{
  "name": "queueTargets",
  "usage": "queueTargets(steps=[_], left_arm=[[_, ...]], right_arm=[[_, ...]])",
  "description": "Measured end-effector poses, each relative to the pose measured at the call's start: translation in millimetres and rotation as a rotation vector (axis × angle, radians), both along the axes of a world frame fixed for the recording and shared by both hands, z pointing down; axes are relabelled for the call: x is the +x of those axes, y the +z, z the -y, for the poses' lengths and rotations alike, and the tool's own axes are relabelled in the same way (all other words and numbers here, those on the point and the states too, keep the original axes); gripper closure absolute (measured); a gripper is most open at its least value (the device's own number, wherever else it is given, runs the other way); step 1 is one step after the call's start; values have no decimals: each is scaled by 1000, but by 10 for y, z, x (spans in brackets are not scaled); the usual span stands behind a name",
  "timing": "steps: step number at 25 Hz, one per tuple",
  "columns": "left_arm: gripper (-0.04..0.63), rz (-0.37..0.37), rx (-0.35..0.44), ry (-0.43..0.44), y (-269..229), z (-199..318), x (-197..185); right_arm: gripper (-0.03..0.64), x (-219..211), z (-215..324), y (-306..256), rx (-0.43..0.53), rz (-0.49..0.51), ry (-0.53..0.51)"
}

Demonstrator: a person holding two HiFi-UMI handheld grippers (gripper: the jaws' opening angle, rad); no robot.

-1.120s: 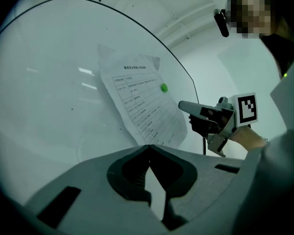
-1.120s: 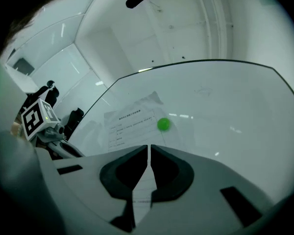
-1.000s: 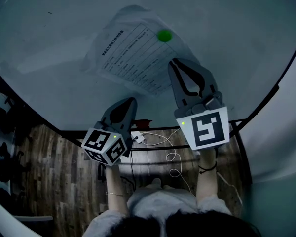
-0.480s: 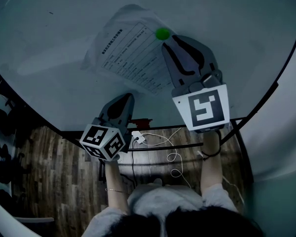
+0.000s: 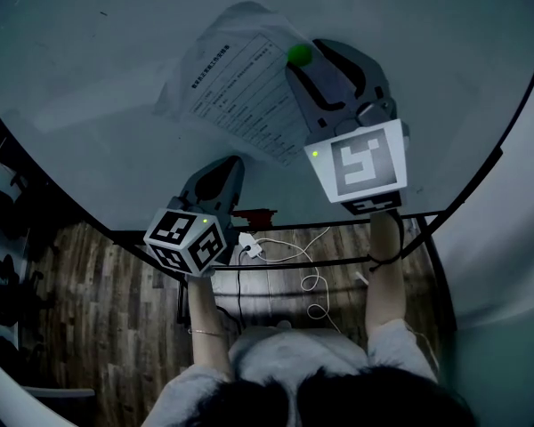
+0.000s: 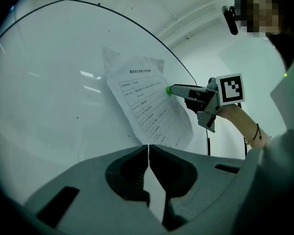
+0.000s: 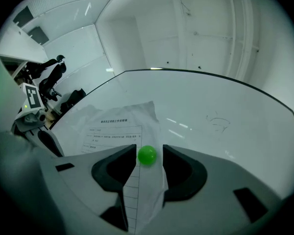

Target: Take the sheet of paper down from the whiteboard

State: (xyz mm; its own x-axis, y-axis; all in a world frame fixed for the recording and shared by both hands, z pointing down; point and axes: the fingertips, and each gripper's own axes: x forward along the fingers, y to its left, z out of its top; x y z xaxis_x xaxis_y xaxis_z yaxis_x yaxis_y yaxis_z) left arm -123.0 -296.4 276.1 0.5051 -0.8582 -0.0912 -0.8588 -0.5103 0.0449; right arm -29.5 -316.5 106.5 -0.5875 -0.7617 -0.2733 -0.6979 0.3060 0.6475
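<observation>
A printed sheet of paper (image 5: pixel 236 96) hangs crumpled on the whiteboard (image 5: pixel 98 69), pinned near its top right by a round green magnet (image 5: pixel 299 55). My right gripper (image 5: pixel 311 57) points at that magnet. Its jaws are opening, and the magnet (image 7: pixel 147 154) sits in the gap between them with a little space on each side. The paper (image 7: pixel 118 131) runs down behind the right gripper (image 7: pixel 149 149). My left gripper (image 5: pixel 230 165) is shut and empty below the sheet's lower edge. In the left gripper view its closed tips (image 6: pixel 148 148) lie just under the paper (image 6: pixel 149 109).
The whiteboard's dark lower frame (image 5: pixel 276 223) runs just behind both grippers. Beneath it, a white adapter and cables (image 5: pixel 280 252) lie on the wooden floor. Dark chairs (image 5: pixel 0 212) stand at the far left. Faint marker scribbles (image 7: pixel 218 122) remain on the board to the right.
My right gripper rose along the board from below the magnet to it, and its jaws went from shut to spread around the magnet. The left gripper hardly moved.
</observation>
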Motion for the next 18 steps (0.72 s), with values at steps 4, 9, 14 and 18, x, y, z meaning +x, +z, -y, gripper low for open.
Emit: queueTargets(steps=[4, 9, 14, 18], left_arm=[[591, 7, -15, -7, 30, 15, -34], [590, 18, -14, -26, 28, 29, -74], [588, 24, 0, -41, -24, 48, -95], [585, 29, -2, -36, -30, 53, -91]], right_arm=[[463, -23, 51, 34, -9, -28, 27], [463, -41, 77, 27, 3, -78, 69], [463, -33, 105, 44, 38, -150, 155], [465, -33, 110, 36, 68, -179, 189]])
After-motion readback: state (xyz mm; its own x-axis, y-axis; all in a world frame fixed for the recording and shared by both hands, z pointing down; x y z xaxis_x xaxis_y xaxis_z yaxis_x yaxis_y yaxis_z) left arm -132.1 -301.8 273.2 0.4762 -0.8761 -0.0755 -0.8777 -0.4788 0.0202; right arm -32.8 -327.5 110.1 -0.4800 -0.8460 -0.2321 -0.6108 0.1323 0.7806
